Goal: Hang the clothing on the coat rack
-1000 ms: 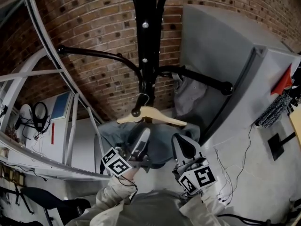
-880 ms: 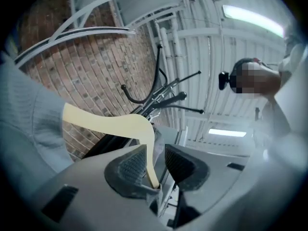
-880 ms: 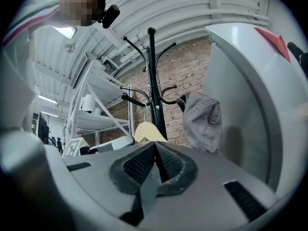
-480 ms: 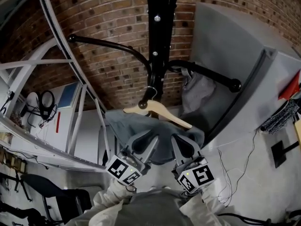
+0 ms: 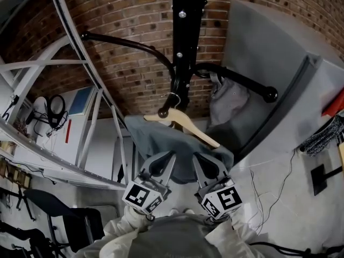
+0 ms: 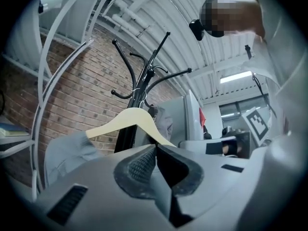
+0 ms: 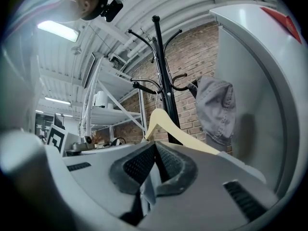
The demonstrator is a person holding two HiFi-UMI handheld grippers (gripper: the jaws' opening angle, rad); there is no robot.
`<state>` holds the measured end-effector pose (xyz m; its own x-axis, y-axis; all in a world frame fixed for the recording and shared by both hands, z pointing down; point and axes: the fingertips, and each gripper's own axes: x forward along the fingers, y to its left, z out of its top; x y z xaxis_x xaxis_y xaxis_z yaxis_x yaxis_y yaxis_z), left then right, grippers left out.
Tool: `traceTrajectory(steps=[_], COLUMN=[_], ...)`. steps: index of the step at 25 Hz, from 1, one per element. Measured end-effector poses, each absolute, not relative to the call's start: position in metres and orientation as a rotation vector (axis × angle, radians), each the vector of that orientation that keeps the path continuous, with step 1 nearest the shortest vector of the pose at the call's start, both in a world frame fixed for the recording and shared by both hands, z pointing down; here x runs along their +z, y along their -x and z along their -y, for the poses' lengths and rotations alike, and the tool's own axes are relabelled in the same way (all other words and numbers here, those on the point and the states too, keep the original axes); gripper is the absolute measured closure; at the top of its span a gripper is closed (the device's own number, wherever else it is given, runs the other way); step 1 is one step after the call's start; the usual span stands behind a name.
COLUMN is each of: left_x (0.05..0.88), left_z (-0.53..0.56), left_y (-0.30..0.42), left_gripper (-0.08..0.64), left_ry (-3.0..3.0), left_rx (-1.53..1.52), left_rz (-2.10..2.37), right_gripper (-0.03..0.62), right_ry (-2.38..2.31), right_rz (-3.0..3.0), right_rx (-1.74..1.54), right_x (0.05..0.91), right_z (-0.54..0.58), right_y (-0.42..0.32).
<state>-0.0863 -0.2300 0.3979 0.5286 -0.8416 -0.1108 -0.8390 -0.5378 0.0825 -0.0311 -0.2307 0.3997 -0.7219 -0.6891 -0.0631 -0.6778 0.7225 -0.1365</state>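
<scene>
Clothing [image 5: 161, 141]: grey, draped over pale wooden hanger [image 5: 185, 129], held low in front of black coat rack [image 5: 184, 47], lower edge down at both grippers.
Hook [image 5: 172, 98]: lay close against rack's upright in head view; not clear whether caught on anything.
Left gripper [image 5: 161, 163]: jaws closing, pads almost met in its own view, thin grey fold pinched between them.
Right gripper [image 5: 210, 165]: clenched on pale cloth, visible between pads only in its own view.
Head view only: showed marker cubes [image 5: 142, 195] and hem meeting both sets of jaws.
Gripper views only: looked up along rack to curved top hooks and ribbed ceiling, hanger's shoulders just beyond the jaws.
Second garment [image 7: 216, 112]: grey, hung from a rack arm; plain in right gripper view, small in left.
Background: brick wall [image 5: 123, 15], white shelving [image 5: 80, 74].
</scene>
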Motion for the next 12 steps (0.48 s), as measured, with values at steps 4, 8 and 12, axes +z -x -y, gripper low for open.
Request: traceTrajectory(steps=[4,8,12], left_x=[0.406,0.412,0.412], left_z=[0.224,0.212,0.197], left_y=[0.087,0.085,0.086], left_gripper=[0.551,0.551,0.551], left_ry=[-2.681,-2.668,-2.673], left_rx=[-0.184,-0.212,-0.225], left_rz=[1.56,1.548,1.533], right_gripper=[0.568,0.568,0.568], right_ry=[1.085,1.087,1.104], right_rz=[-2.838,-2.847,-2.85], right_rx=[-0.167,-0.188,-0.198], right_x=[0.406,0.414,0.417], right_z=[0.224,0.217,0.202], right_y=[0.03,0.027,0.027])
